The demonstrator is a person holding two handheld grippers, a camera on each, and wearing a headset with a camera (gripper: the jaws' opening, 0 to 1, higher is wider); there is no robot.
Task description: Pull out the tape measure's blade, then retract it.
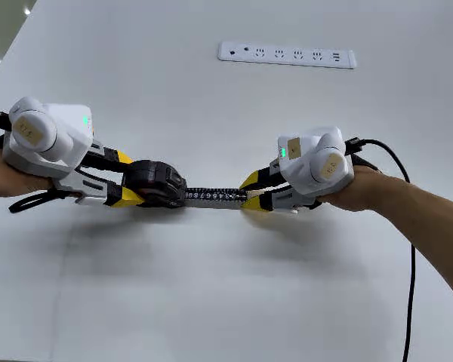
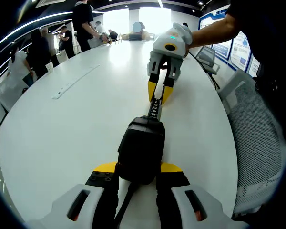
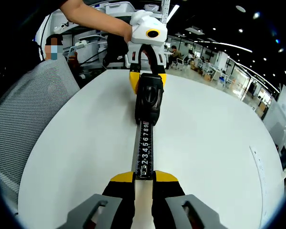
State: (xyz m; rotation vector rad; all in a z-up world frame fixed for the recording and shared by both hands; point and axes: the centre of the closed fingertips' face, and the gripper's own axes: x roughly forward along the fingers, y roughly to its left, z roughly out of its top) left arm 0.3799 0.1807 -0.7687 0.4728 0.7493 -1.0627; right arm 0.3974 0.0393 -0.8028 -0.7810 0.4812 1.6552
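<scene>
On the table (image 1: pixel 211 294): your left gripper (image 1: pixel 127 179) clamps the tape measure case (image 1: pixel 157 183), and your right gripper (image 1: pixel 250 191) pinches the blade (image 1: pixel 215 195) tip. Pull-out looks barely started; next, draw the two apart, straight.

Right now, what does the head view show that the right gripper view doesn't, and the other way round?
Head view, not the other: the hand gripping the right gripper and a black cable running from it. Right gripper view, not the head view: a mesh chair and the office behind. Both: the left gripper shut on the tape measure, its blade out to the right gripper's fingers.
</scene>
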